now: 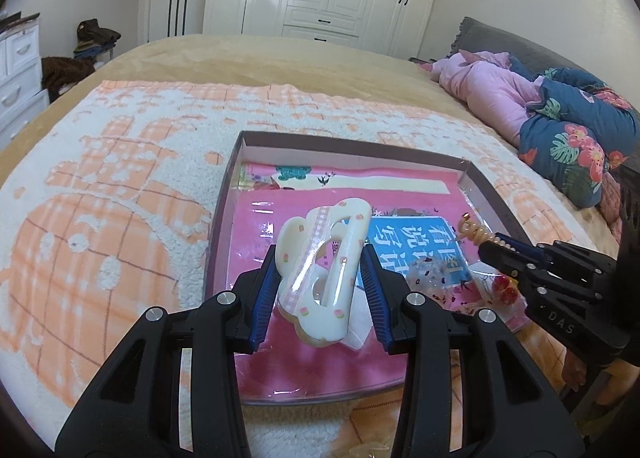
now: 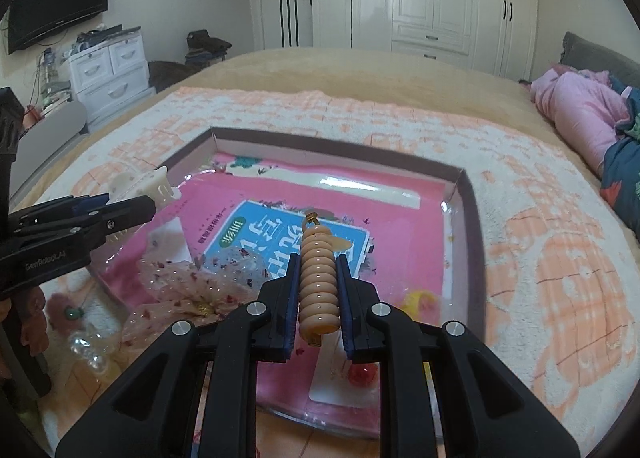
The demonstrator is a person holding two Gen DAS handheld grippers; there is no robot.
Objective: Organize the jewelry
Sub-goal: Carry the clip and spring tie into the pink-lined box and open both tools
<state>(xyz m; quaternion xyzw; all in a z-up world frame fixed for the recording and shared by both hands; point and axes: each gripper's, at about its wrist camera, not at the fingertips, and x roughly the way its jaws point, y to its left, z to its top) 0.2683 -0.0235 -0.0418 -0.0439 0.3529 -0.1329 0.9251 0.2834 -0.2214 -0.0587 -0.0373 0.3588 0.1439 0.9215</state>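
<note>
Holding both pieces over shallow cardboard tray [image 1: 486, 184]: your left claw [image 1: 320, 278] grips cream floral plastic hair clip [image 1: 324, 270], right claw [image 2: 318, 298] grips peach ribbed spiral hair tie [image 2: 318, 290]; next, prob lower & release each w/o overlap

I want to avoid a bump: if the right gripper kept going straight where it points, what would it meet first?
Probably the pink book lying in the shallow box, as the right gripper, shut on a beaded hair clip, angles down over it; depth is unclear.

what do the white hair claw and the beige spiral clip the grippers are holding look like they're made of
Hair claw: probably glossy hard plastic or resin, cream-white with printed pink flowers; it shows smooth highlights and a rigid moulded shape. Spiral clip: likely shiny plastic or resin in stacked beige rings that catch light, with a gold-coloured, seemingly metal clasp at the far end.
</note>
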